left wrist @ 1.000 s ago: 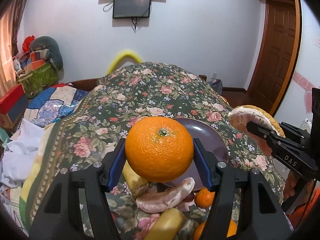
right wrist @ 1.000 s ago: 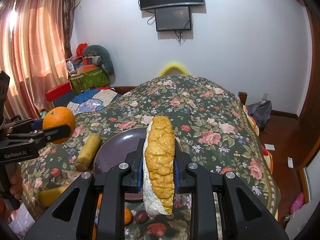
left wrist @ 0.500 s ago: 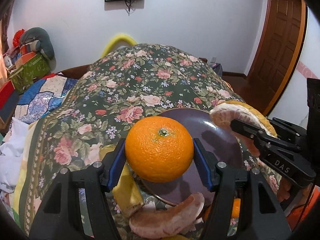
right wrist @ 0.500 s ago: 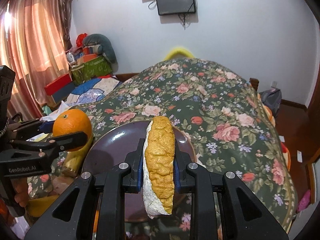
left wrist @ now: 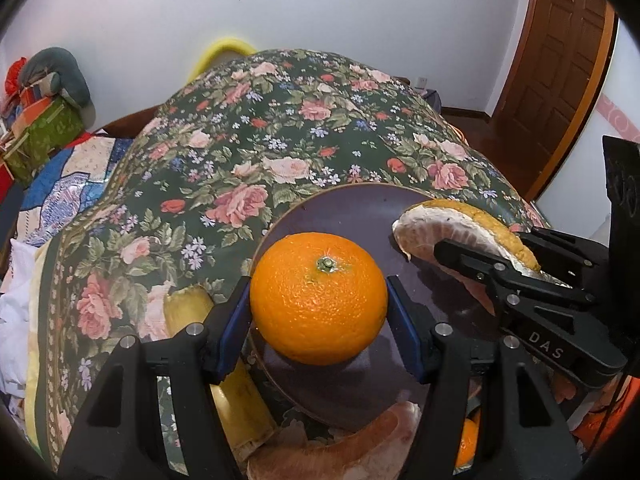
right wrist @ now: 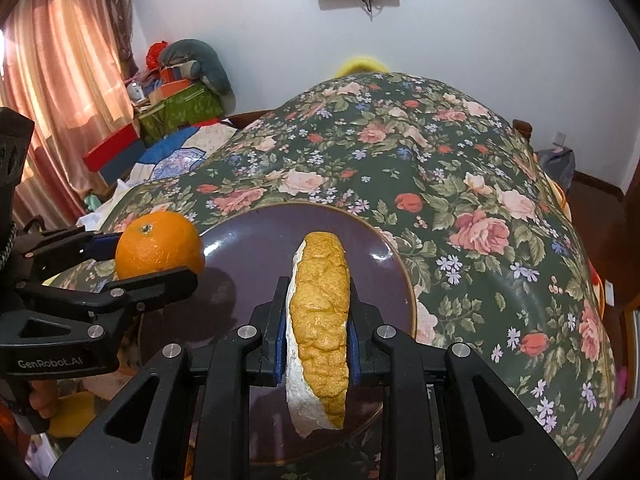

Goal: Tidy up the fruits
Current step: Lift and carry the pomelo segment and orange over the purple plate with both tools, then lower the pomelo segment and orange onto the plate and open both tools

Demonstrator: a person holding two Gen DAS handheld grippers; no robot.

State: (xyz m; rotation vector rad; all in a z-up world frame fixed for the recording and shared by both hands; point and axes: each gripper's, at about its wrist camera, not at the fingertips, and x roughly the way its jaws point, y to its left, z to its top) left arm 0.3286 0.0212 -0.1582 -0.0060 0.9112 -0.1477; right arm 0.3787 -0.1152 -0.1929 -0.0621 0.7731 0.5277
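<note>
Hovering over the purple plate (right wrist: 384, 248), the left gripper (left wrist: 319, 308) clasps an orange (left wrist: 319, 298), the right gripper (right wrist: 318, 332) a pomelo wedge (right wrist: 318, 312).

A round, glossy orange (left wrist: 319, 297), stem end up, is clamped above the near left part of a dark purple plate (left wrist: 348, 212) on the flowered cloth. To its right, a curved pomelo wedge (right wrist: 318, 320), bumpy yellow rind over white pith, is clamped on edge above the plate's middle. A yellow banana (left wrist: 188, 312) lies just left of the plate; a peeled pinkish segment (left wrist: 360, 448) lies at its near rim.
</note>
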